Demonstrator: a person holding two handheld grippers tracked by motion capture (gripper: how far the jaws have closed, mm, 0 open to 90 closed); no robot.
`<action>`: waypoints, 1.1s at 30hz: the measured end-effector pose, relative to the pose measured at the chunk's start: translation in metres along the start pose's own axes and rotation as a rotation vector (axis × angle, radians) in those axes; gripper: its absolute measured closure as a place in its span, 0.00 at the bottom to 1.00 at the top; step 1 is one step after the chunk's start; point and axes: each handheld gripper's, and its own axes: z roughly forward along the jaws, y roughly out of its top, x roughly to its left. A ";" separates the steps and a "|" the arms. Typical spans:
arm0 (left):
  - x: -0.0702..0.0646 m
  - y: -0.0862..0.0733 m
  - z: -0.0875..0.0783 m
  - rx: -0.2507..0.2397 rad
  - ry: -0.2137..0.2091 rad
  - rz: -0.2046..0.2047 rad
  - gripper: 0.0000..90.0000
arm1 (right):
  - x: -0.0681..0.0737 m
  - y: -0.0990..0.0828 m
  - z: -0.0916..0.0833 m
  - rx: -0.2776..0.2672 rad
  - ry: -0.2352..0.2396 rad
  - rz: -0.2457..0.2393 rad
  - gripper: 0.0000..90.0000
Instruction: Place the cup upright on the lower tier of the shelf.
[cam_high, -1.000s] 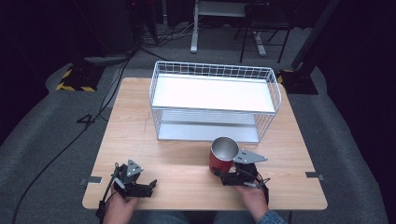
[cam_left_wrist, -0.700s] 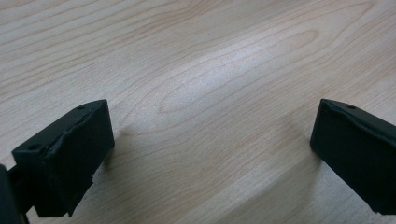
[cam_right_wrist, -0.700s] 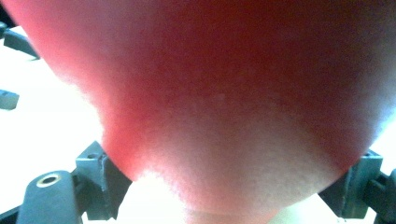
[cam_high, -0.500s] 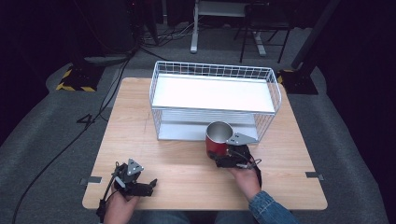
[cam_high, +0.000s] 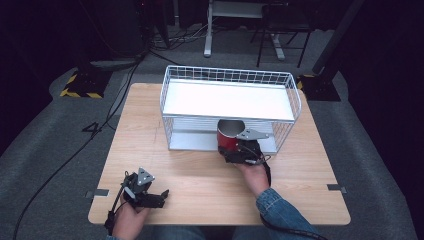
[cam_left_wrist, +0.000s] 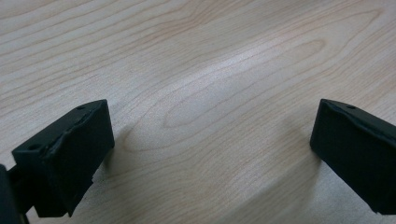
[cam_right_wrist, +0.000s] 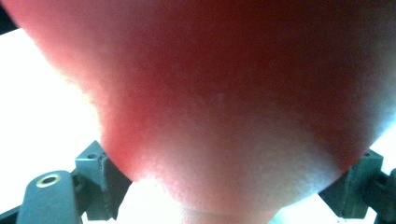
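While the left gripper (cam_high: 161, 193) waits near the front edge of the bench (cam_high: 150, 130), the right gripper (cam_high: 234, 148) carries the red cup (cam_high: 227, 137) away from the person and toward the wire rack (cam_high: 230, 76). A second ago the cup was out over the open bench, in front of the rack. Now it is right at the rack's front, at the mouth of the low shelf (cam_high: 192, 140), under the white top shelf (cam_high: 227, 100).

The right fingers are clamped on the cup. In the right gripper view the cup's red side (cam_right_wrist: 224, 93) is very close and blurry, and a black finger (cam_right_wrist: 100, 179) shows at each side of it near the bottom. From above, the cup looks upright, with its open top (cam_high: 229, 128) facing up and its shiny inside showing.

The left fingers (cam_left_wrist: 70, 158) are wide apart with nothing between them, just bare wood under them. That hand is in the same spot as a second ago.

So the carry looks almost over. The cup seems to be headed for the low shelf. I think the next part is to slide it in under the top shelf without bumping the wires, set it down flat, and only then let go. The gap looks tight for the cup.
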 end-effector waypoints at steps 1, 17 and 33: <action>0.000 0.000 0.000 0.003 -0.002 0.001 0.00 | -0.001 0.001 0.002 -0.007 -0.005 0.004 0.20; 0.000 0.000 0.000 0.003 -0.003 0.000 0.00 | -0.009 0.011 0.035 -0.072 -0.128 0.057 0.19; 0.000 0.000 0.000 0.004 -0.004 0.001 0.00 | -0.017 0.013 0.061 -0.049 -0.169 0.067 0.19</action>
